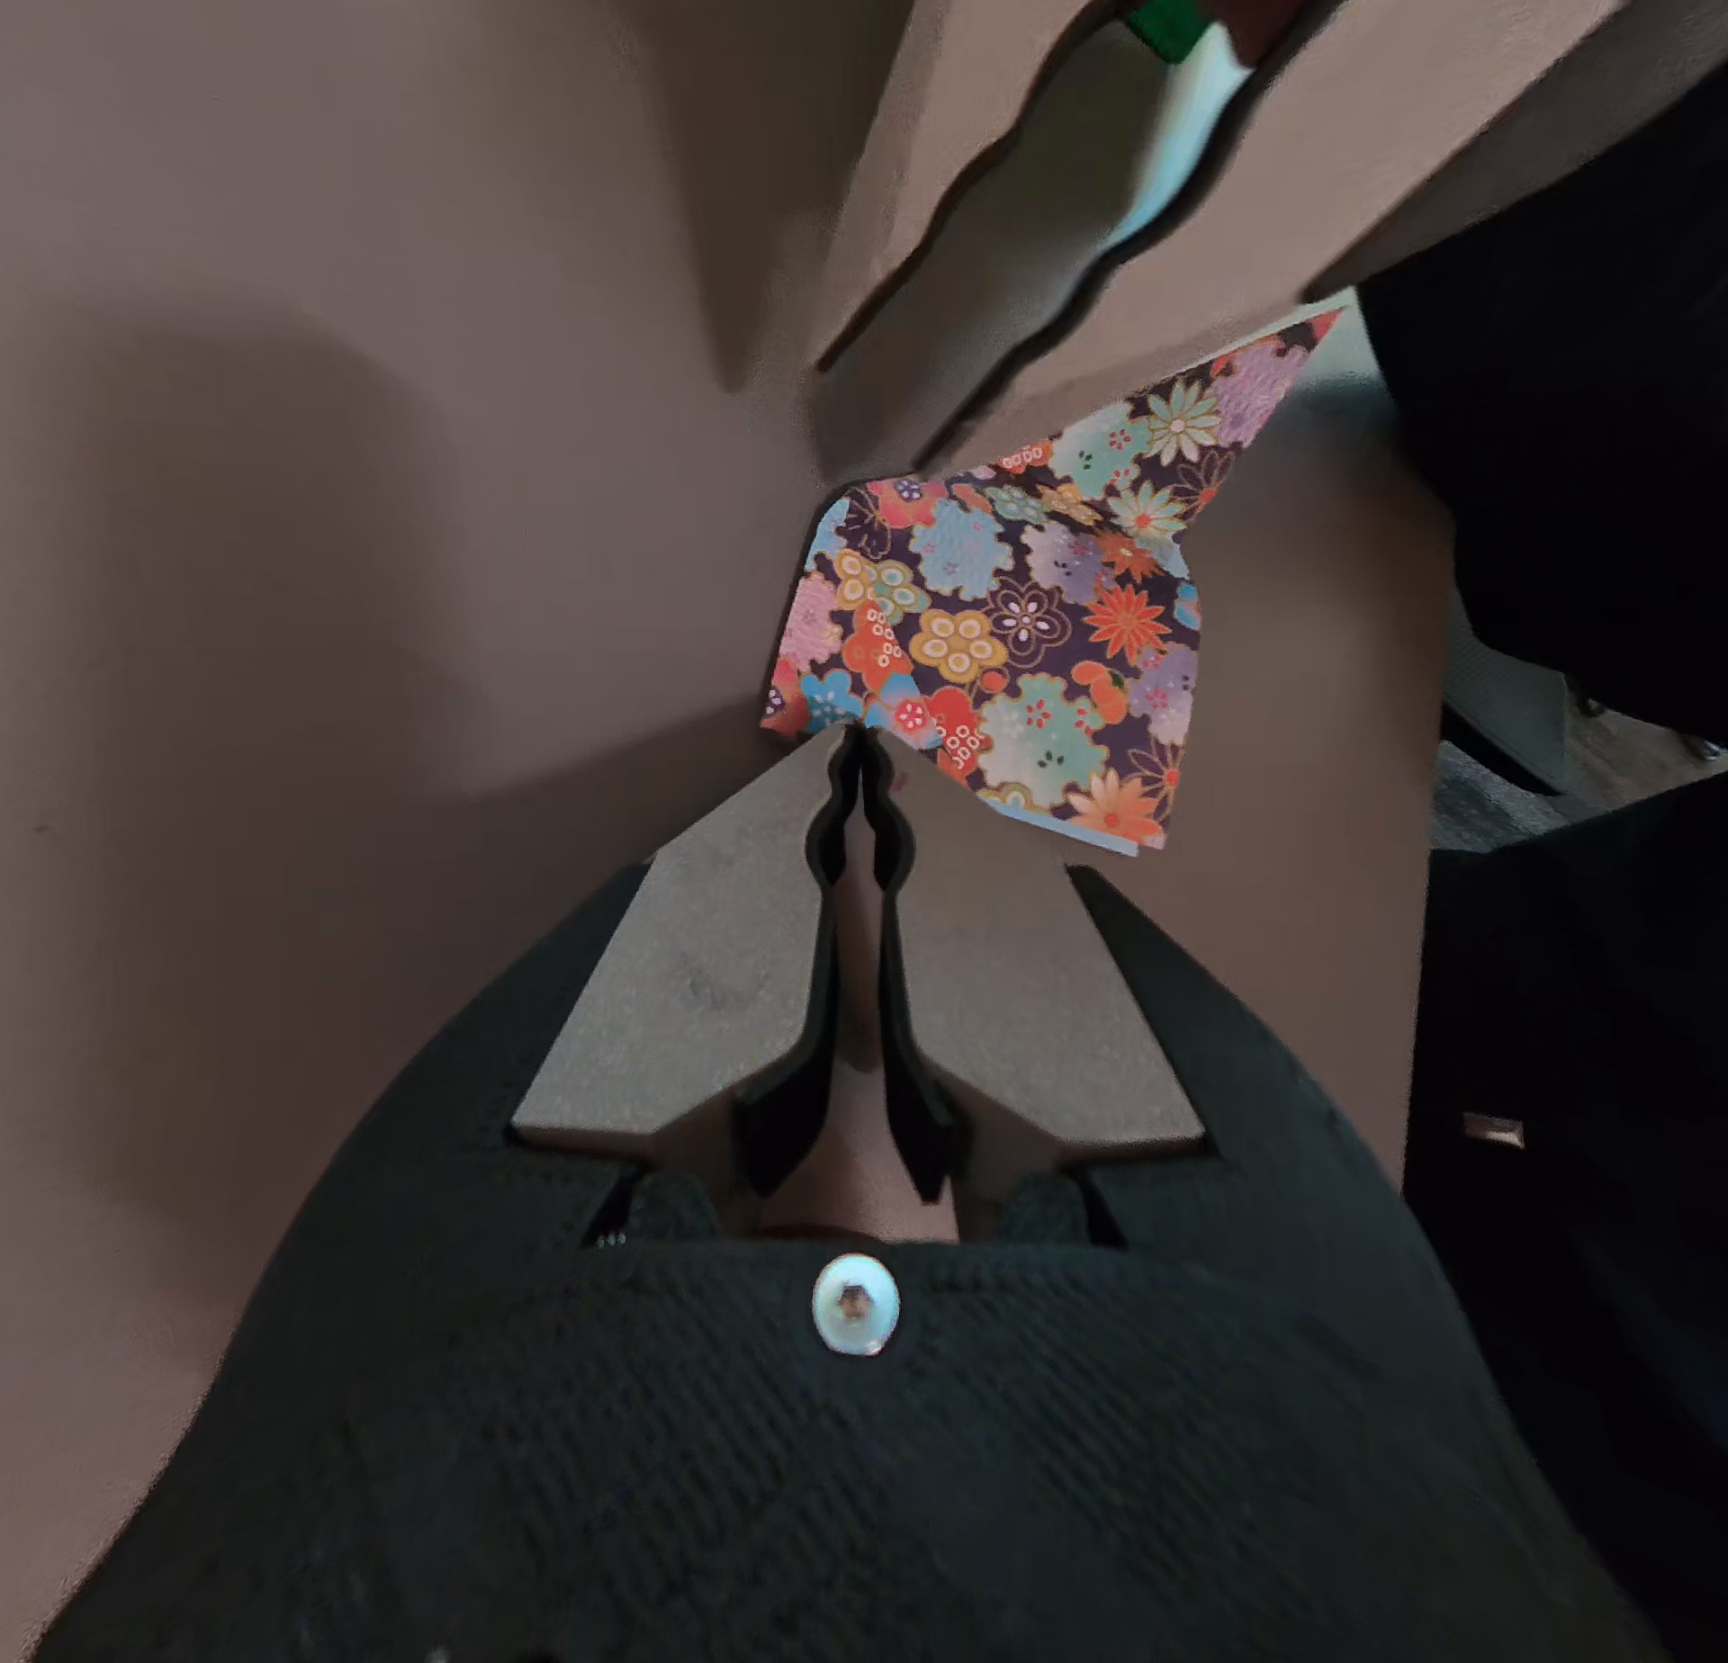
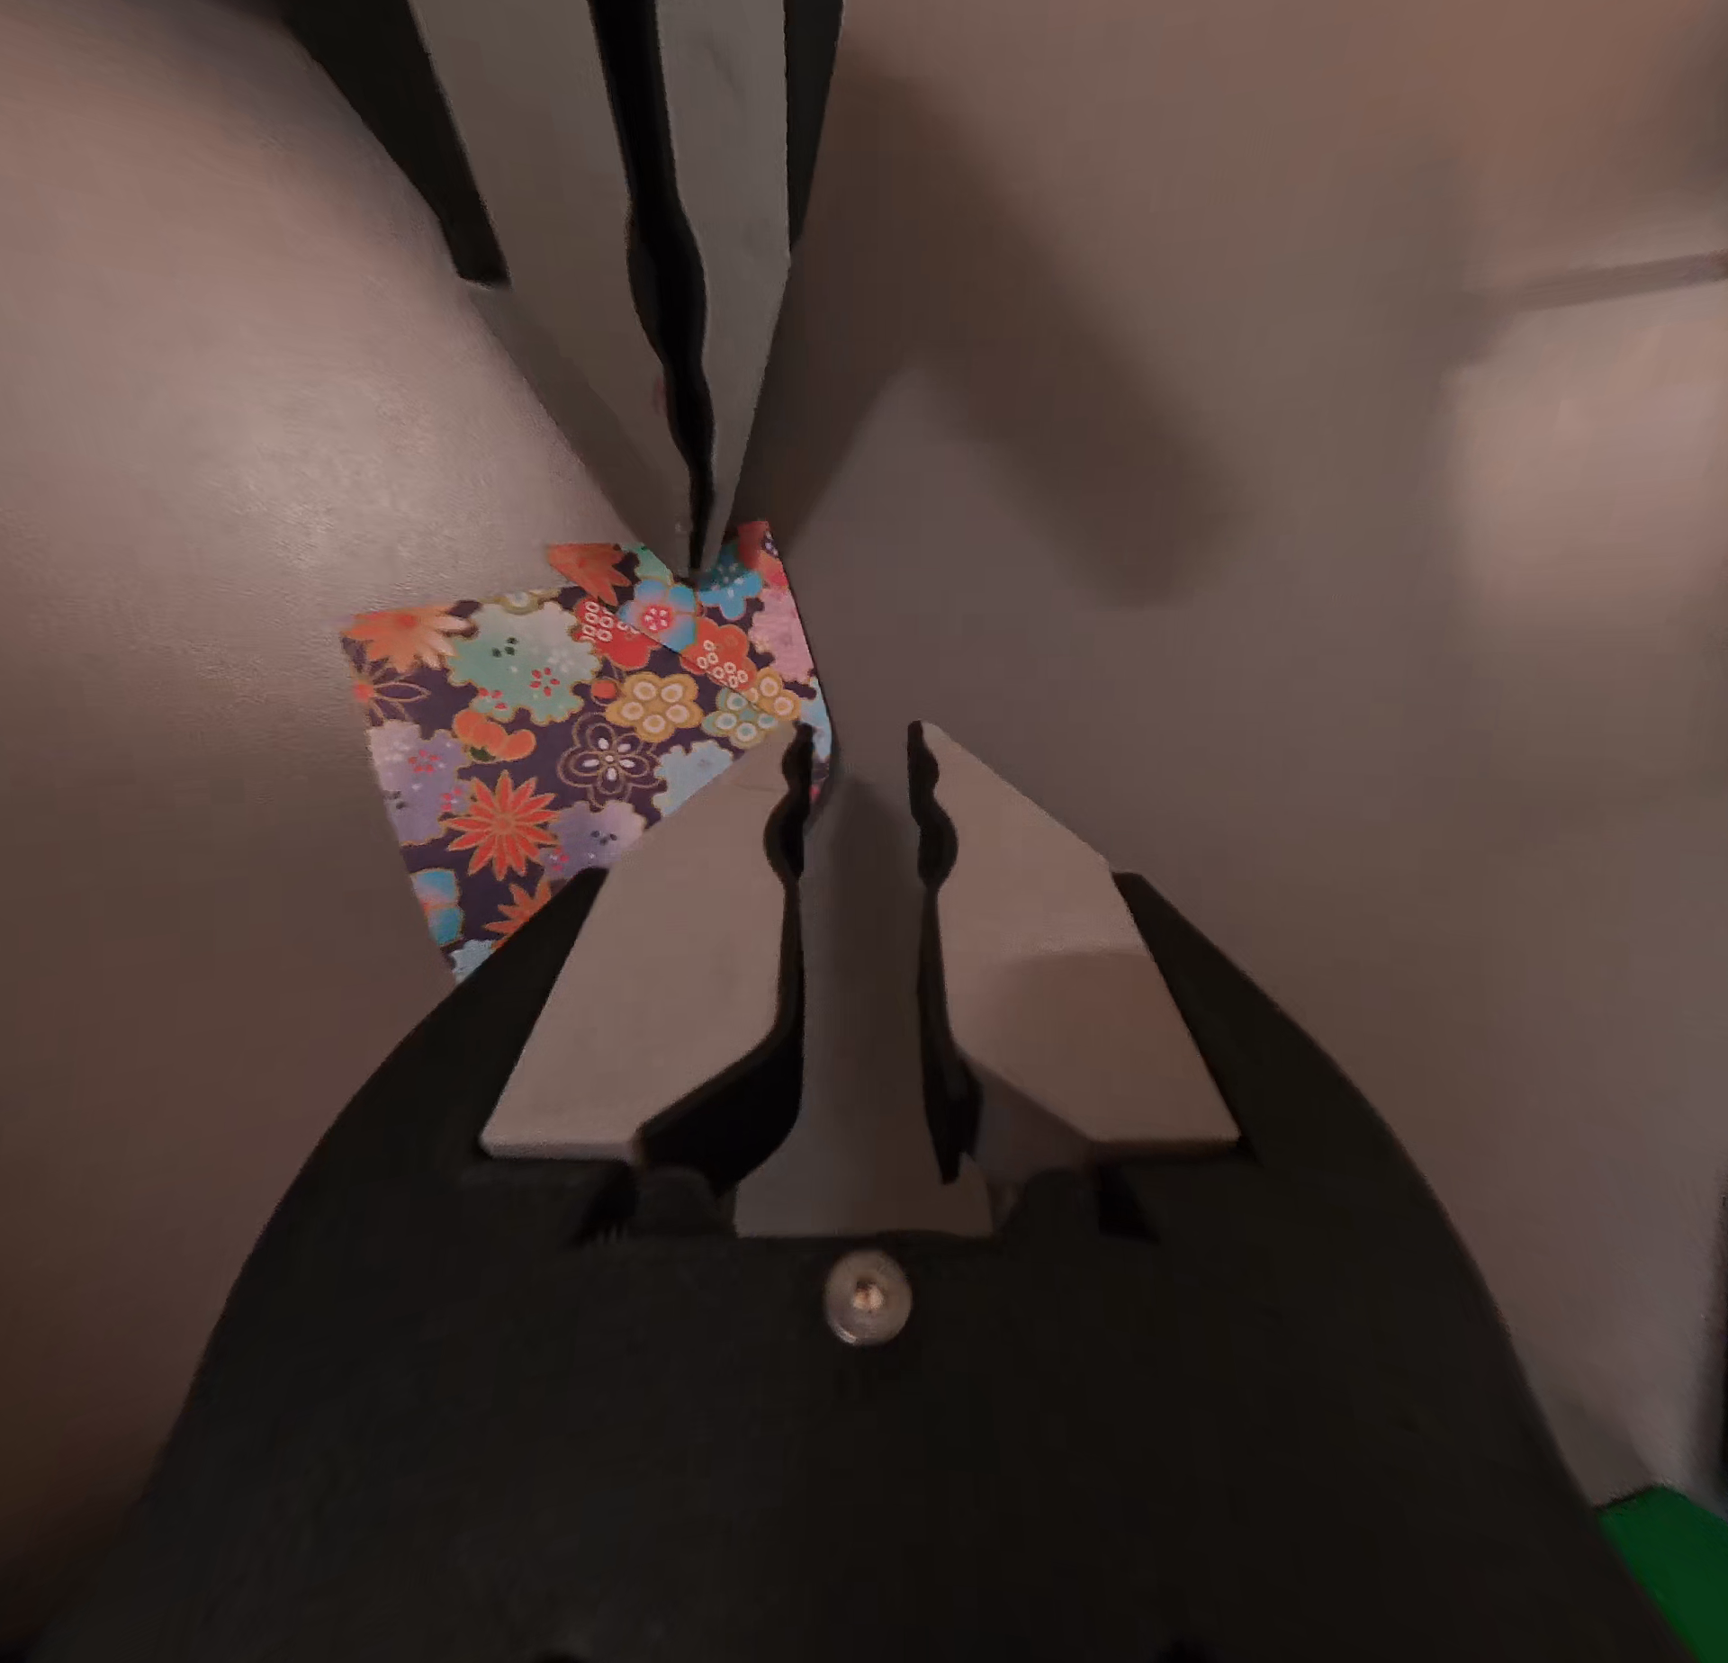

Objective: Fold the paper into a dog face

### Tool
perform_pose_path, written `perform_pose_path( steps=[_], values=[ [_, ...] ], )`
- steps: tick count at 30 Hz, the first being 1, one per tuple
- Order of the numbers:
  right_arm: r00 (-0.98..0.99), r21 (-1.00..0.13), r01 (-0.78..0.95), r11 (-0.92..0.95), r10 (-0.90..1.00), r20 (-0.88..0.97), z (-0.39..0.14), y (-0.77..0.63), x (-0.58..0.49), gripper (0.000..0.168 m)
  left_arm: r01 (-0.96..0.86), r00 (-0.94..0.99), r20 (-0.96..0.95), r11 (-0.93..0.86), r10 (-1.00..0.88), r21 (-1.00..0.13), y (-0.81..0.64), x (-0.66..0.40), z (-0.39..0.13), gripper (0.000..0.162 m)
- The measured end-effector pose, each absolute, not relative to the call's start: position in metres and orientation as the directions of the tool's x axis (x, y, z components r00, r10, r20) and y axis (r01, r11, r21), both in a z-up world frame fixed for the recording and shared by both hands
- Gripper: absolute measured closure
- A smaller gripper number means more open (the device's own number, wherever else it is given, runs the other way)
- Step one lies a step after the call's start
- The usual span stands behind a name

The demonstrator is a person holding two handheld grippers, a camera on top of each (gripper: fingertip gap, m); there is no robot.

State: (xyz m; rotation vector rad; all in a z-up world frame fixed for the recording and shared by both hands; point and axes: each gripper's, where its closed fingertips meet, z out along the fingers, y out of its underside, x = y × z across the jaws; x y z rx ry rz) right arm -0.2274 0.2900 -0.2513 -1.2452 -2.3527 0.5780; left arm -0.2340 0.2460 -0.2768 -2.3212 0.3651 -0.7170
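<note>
The floral patterned paper [image 1: 1010, 608] lies folded on the tan table [image 1: 374, 496], with one pointed flap reaching to the upper right. My left gripper [image 1: 856, 744] is shut, its tips pinching the paper's near left edge. In the right wrist view the paper [image 2: 561, 730] lies left of centre, and the left gripper [image 2: 697, 543] comes down from the top, closed on the paper's far edge. My right gripper [image 2: 860, 739] is open and empty, its left fingertip [image 2: 799, 758] over the paper's right edge. In the left wrist view the right gripper [image 1: 870, 421] comes in from the upper right, at the paper's far corner.
The table edge [image 1: 1431, 683] runs down the right of the left wrist view, with dark cloth and floor beyond. A green object [image 2: 1664, 1562] shows at the bottom right of the right wrist view. The grippers cast shadows on the table [image 2: 1216, 496]. One gripper's finger ends stand about 6 cm off the other's.
</note>
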Motion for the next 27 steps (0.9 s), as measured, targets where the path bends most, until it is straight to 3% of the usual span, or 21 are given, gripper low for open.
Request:
perform_pose_path(
  steps=[3,7,10,13,19,21,23,27],
  values=[
    [-0.543,-0.579,0.599,0.553,0.812,0.214,-0.232,0.276,-0.222,0.138,-0.047,0.831,0.38,-0.731,-0.407,-0.68,0.25,-0.238,-0.277,0.162],
    [-0.642,-0.578,0.534,0.617,0.741,0.197,-0.234,0.239,-0.204,0.132,-0.005,0.85,0.384,-0.734,-0.361,-0.68,0.253,-0.246,-0.277,0.162],
    [-0.644,-0.513,0.591,0.623,0.747,0.164,-0.254,0.235,-0.202,0.142,0.009,0.857,0.383,-0.733,-0.344,-0.68,0.254,-0.25,-0.277,0.162],
    [-0.628,-0.419,0.656,0.628,0.762,0.157,-0.275,0.246,-0.202,0.13,0.023,0.866,0.379,-0.732,-0.326,-0.681,0.254,-0.255,-0.277,0.162],
    [-0.64,-0.413,0.633,0.655,0.743,0.196,-0.277,0.239,-0.206,0.128,0.071,0.872,0.399,-0.732,-0.285,-0.678,0.25,-0.268,-0.276,0.162],
    [-0.647,-0.393,0.614,0.684,0.722,0.246,-0.278,0.242,-0.208,0.139,0.077,0.873,0.399,-0.73,-0.279,-0.679,0.249,-0.271,-0.275,0.162],
    [-0.65,-0.339,0.576,0.744,0.668,0.363,-0.281,0.253,-0.212,0.168,0.078,0.876,0.394,-0.724,-0.279,-0.686,0.247,-0.275,-0.274,0.162],
    [-0.624,-0.307,0.496,0.812,0.58,0.524,-0.28,0.26,-0.225,0.168,0.063,0.871,0.361,-0.654,-0.332,-0.754,0.243,-0.284,-0.255,0.162]
  ],
)
